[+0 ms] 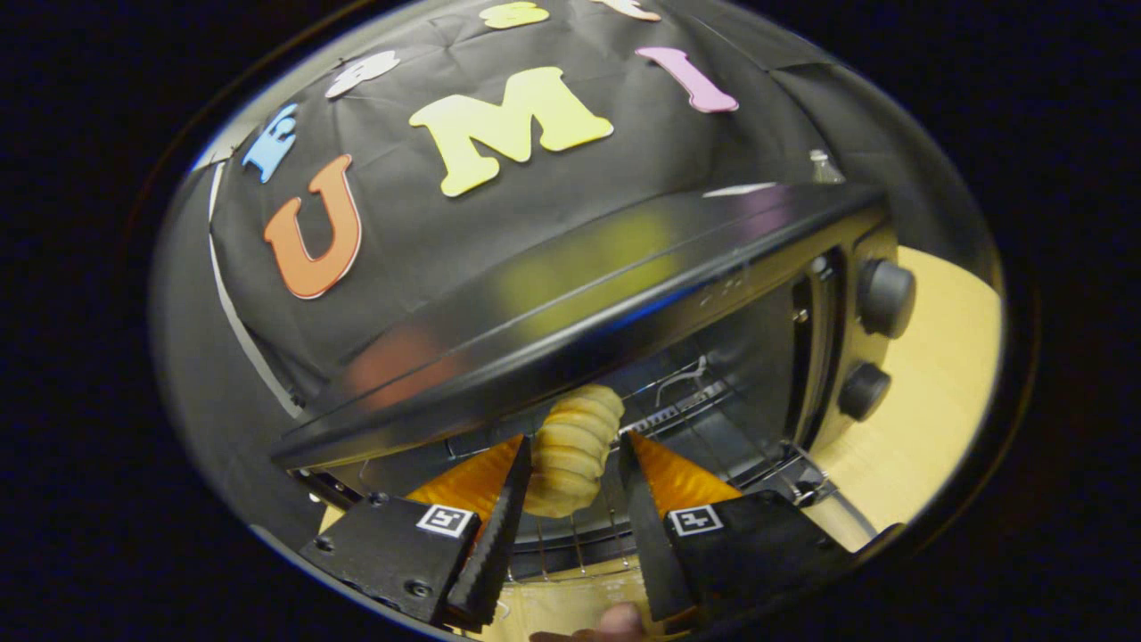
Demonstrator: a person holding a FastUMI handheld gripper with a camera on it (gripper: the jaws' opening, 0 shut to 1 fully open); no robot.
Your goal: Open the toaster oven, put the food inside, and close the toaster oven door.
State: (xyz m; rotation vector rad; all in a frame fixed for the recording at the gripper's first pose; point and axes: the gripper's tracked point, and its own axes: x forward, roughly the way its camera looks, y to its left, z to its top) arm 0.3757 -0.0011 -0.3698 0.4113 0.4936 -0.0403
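The black toaster oven [570, 294] stands with its door dropped open below my fingers, and its cavity lies straight ahead. A pale ridged pastry [570, 446] lies just inside the mouth on the wire rack [686, 410], pointing inward. My gripper [575, 443] is at the oven mouth with the pastry between its fingertips. The left fingertip sits against the pastry's side, while a small gap separates the right one from it. The fingers stand open a little wider than the pastry.
Two dark knobs [887, 297] [863, 390] sit on the oven's right panel. The oven stands on a light wooden table [936, 401]. A clear bottle top [824, 168] peeks up behind the oven. A person's fingertip [617, 620] is under the gripper.
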